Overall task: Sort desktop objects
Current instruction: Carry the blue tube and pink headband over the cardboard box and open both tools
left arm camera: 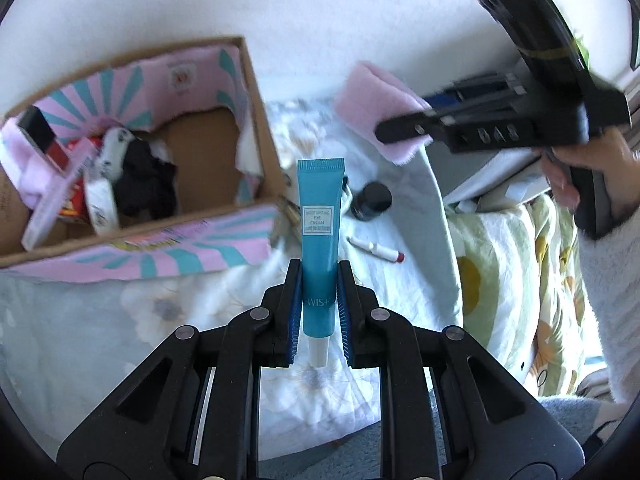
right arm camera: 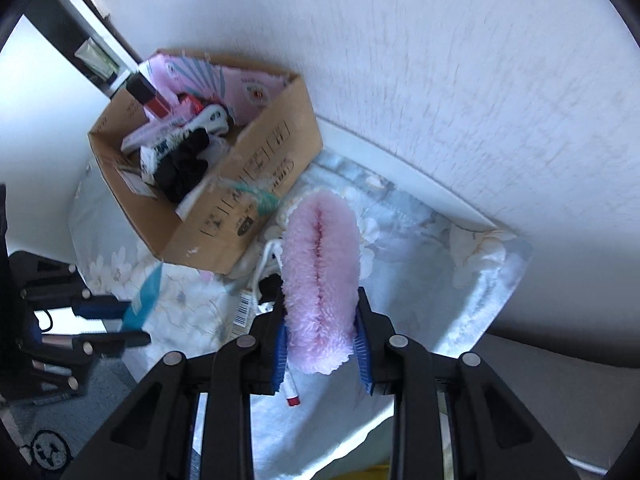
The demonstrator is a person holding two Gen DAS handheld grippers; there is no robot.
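Note:
My left gripper [left arm camera: 319,276] is shut on a blue eye cream tube [left arm camera: 321,236], held upright above the floral cloth, just right of the cardboard box [left arm camera: 256,92]. My right gripper [right arm camera: 320,304] is shut on a folded pink fluffy cloth [right arm camera: 320,280], held in the air right of the box [right arm camera: 256,184]. In the left wrist view the right gripper [left arm camera: 404,128] and pink cloth [left arm camera: 372,96] show at upper right. In the right wrist view the left gripper [right arm camera: 108,320] with the blue tube [right arm camera: 142,300] shows at left.
The box holds a black cloth [left arm camera: 146,180], white tubes, a pink box and a red-and-black bottle [left arm camera: 42,136]. On the floral cloth [left arm camera: 400,216] lie a black jar [left arm camera: 370,201] and a red-tipped pen [left arm camera: 376,249]. A white wall stands behind.

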